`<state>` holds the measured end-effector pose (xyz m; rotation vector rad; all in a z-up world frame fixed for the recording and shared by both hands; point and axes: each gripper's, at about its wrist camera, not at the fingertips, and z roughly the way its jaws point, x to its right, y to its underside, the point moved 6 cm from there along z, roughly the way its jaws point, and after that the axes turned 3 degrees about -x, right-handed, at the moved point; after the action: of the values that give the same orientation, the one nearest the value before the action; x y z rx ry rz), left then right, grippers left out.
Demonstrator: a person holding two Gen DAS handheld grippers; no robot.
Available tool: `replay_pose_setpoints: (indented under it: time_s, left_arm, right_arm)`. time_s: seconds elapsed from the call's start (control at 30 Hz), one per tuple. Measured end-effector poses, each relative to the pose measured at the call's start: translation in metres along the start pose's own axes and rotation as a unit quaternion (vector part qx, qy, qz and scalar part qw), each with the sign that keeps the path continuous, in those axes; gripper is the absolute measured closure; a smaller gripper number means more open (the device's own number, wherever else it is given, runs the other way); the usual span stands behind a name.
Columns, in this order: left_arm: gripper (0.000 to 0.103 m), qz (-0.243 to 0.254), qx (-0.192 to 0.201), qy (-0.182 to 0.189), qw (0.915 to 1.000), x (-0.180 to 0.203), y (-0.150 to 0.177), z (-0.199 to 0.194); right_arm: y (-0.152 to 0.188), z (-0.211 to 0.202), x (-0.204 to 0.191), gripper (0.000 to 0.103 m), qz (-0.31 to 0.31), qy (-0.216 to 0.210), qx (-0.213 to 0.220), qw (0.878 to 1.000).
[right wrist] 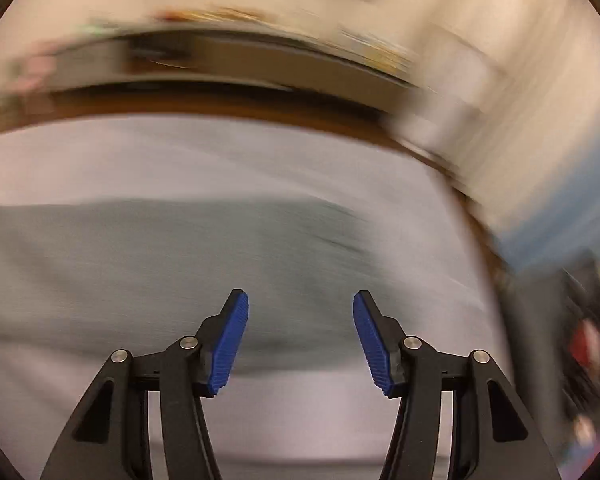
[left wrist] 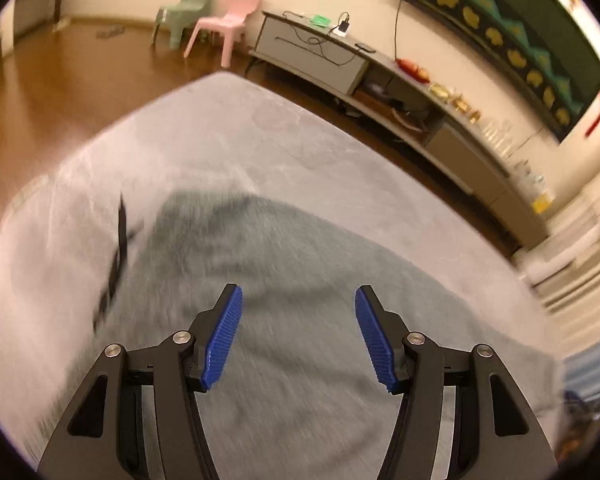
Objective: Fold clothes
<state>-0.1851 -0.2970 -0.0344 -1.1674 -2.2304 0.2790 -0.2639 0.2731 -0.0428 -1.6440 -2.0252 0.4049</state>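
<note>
One grey-green garment (left wrist: 300,264) lies spread flat, blurred, on pale cloth (left wrist: 228,128).

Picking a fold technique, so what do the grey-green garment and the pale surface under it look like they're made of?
Grey-green garment: seemingly soft matte knit, cotton-like, draping in loose folds; blur hides the weave. Pale grey surface: looks like short-pile plush, showing brushed swirl marks.

Right wrist view is smeared by motion blur throughout, grey garment (right wrist: 180,264) edges unresolved; its near end is cut off in left wrist view.
</note>
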Motion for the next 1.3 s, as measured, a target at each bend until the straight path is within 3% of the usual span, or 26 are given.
replay_pose_setpoints:
  time_s: [0.13,0.17,0.27,0.3,0.33,0.43,0.57,0.63,0.67,0.73,0.8,0.87,0.93,1.03,1.13,1.2,1.23,1.27,1.3]
  left_arm:
    - [0.041,-0.007,-0.006,0.011,0.9999,-0.006,0.041,-0.025]
    - [0.041,-0.003,-0.006,0.005,1.0000,-0.008,0.050,-0.028]
    - [0.041,0.016,-0.008,-0.024,0.9996,-0.017,0.069,-0.029]
    - [0.041,0.016,-0.008,-0.022,0.9996,-0.021,0.069,-0.030]
    - [0.041,0.015,-0.008,-0.020,0.9997,-0.025,0.069,-0.031]
    - [0.041,0.014,-0.008,-0.014,0.9998,-0.035,0.067,-0.034]
    - [0.041,0.013,-0.008,-0.006,0.9999,-0.050,0.065,-0.038]
    - [0.041,0.012,-0.008,-0.002,0.9999,-0.057,0.064,-0.041]
    - [0.041,0.007,-0.004,-0.002,1.0000,-0.064,0.062,-0.044]
    - [0.041,-0.014,0.005,-0.018,0.9997,-0.088,0.057,-0.056]
    - [0.041,-0.024,0.005,-0.031,0.9992,-0.104,0.054,-0.062]
    - [0.041,-0.030,0.004,-0.036,0.9989,-0.117,0.056,-0.072]
    - [0.036,-0.021,0.000,-0.042,0.9989,-0.122,0.060,-0.076]
    - [0.036,0.006,-0.025,-0.063,0.9977,-0.122,0.076,-0.069]
    - [0.036,0.026,-0.046,-0.111,0.9924,-0.127,0.089,-0.059]
    - [0.036,0.032,-0.056,-0.137,0.9884,-0.132,0.095,-0.051]
    - [0.037,0.036,-0.060,-0.150,0.9862,-0.133,0.097,-0.047]
    - [0.040,0.039,-0.063,-0.158,0.9846,-0.134,0.099,-0.044]
    - [0.057,0.042,-0.063,-0.156,0.9849,-0.133,0.101,-0.042]
  right_arm:
    - [-0.038,-0.008,-0.151,0.046,-0.083,-0.142,-0.001,0.986]
    - [-0.043,0.002,-0.174,0.046,-0.094,-0.146,-0.012,0.985]
    - [-0.051,0.038,-0.219,0.048,-0.114,-0.130,-0.049,0.984]
    - [-0.051,0.052,-0.223,0.057,-0.113,-0.120,-0.060,0.984]
    - [-0.052,0.066,-0.226,0.057,-0.112,-0.109,-0.072,0.985]
    - [-0.067,0.094,-0.214,0.056,-0.093,-0.070,-0.068,0.991]
    - [-0.086,0.126,-0.190,0.049,-0.076,0.034,-0.060,0.995]
    - [-0.087,0.126,-0.190,0.050,-0.080,0.050,-0.070,0.993]
    - [-0.087,0.112,-0.193,0.050,-0.071,0.043,-0.048,0.995]
    - [-0.063,0.075,-0.220,0.049,-0.085,-0.037,-0.021,0.996]
    - [-0.036,0.037,-0.250,0.049,-0.102,-0.123,0.003,0.987]
    - [-0.001,0.004,-0.281,0.046,-0.131,-0.197,0.012,0.972]
    - [0.051,-0.017,-0.316,0.045,-0.184,-0.242,-0.002,0.953]
    - [0.112,-0.033,-0.353,0.045,-0.245,-0.247,-0.016,0.937]
    - [0.160,-0.035,-0.364,0.045,-0.273,-0.231,-0.017,0.934]
    - [0.194,-0.036,-0.366,0.043,-0.276,-0.244,-0.039,0.929]
    - [0.203,-0.042,-0.366,0.042,-0.278,-0.243,-0.017,0.929]
    - [0.211,-0.044,-0.366,0.042,-0.279,-0.248,-0.009,0.928]
    - [0.220,-0.045,-0.365,0.041,-0.279,-0.257,-0.007,0.925]
